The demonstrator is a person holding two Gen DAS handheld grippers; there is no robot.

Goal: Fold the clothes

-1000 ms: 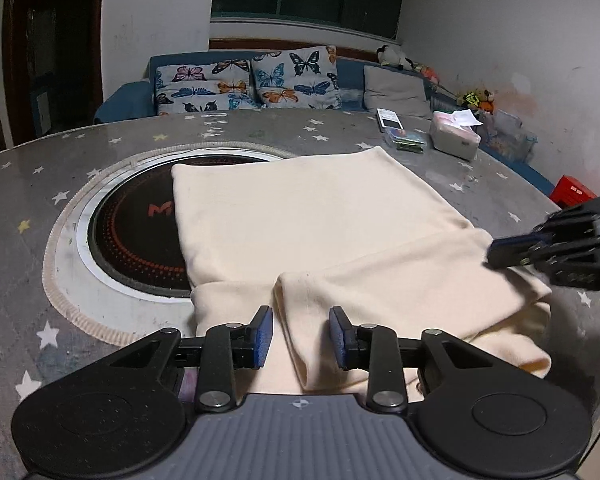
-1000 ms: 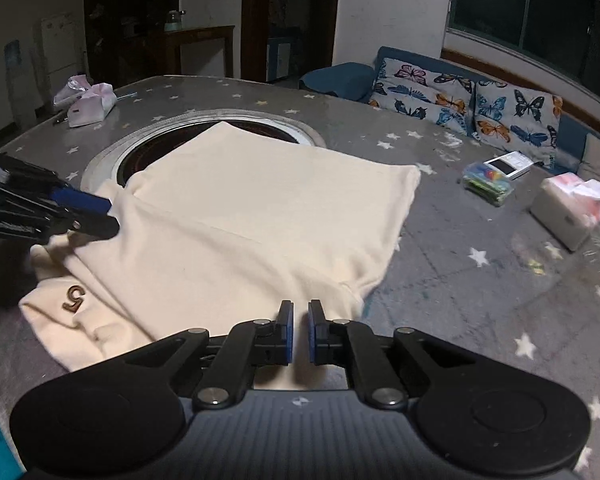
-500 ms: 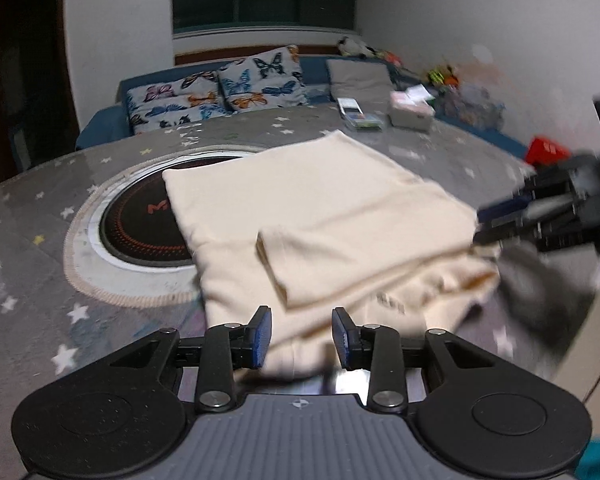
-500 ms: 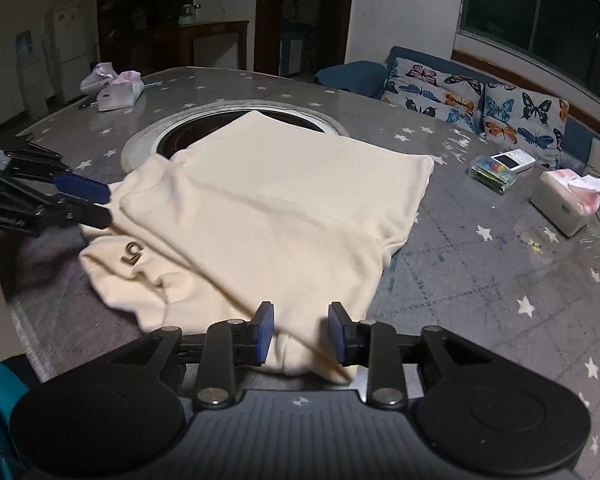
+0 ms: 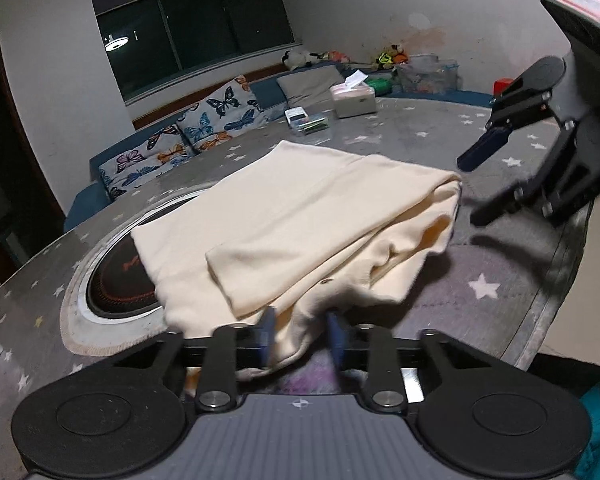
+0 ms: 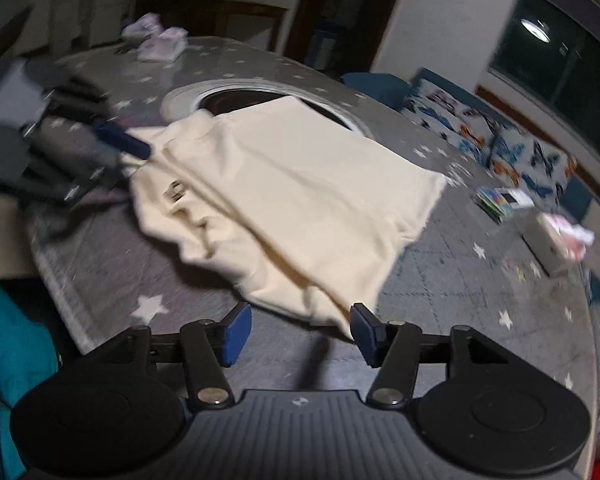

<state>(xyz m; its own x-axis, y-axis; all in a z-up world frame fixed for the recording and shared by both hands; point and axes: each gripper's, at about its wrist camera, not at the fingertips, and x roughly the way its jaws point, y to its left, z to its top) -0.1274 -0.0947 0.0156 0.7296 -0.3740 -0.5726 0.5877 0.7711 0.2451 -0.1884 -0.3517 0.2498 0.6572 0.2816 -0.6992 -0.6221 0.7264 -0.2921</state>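
A folded cream garment [image 5: 300, 208] [image 6: 292, 184] lies on the grey star-patterned table [image 5: 500, 264], its near edge bunched up, with a small emblem [image 6: 176, 192] on one fold. My left gripper [image 5: 302, 338] is open at the near edge, and a hem of the cloth sits between its blue fingers. It appears blurred at the left in the right wrist view [image 6: 112, 160]. My right gripper [image 6: 300, 332] is wide open just short of the garment's near corner and holds nothing. In the left wrist view it hangs open [image 5: 476, 184] beside the garment's right fold.
A round black cooktop [image 5: 116, 276] [image 6: 236, 100] is set in the table, partly under the garment. Farther back are a tissue box [image 5: 354, 100] [image 6: 556, 248], a small flat box [image 5: 306, 122] and a pink pack [image 6: 160, 44]. The table edge is close.
My right gripper went from shut to wide open and let go of the garment. Both grippers drew back and tilted. The garment's near edge is now bunched. The left gripper stays open.
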